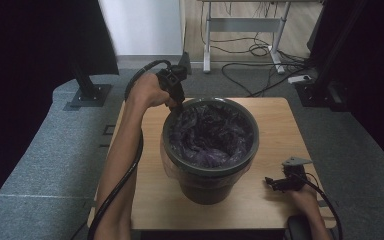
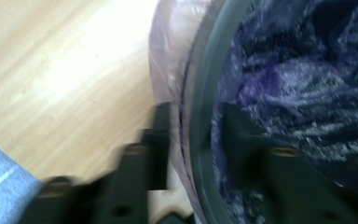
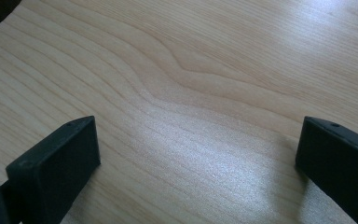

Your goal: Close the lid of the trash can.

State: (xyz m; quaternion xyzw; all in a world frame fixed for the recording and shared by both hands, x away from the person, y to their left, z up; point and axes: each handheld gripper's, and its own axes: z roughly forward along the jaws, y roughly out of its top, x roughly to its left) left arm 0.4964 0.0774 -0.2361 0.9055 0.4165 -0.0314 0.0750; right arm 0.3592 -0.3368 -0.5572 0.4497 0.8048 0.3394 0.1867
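Wooden table (image 1: 260, 200), nearest, with the right gripper (image 1: 275, 183) resting low on it, jaws wide apart over bare grain, nothing between. Further in, at the centre, a grey bin (image 1: 207, 172) lined with a purple bag (image 1: 210, 135), clear film folded over the rim. At the far left edge, the left gripper (image 1: 177, 106), jaws astride the rim (image 2: 200, 121), slightly parted, not pressing. Probably near finished: liner seated here, remaining rim maybe still to check.
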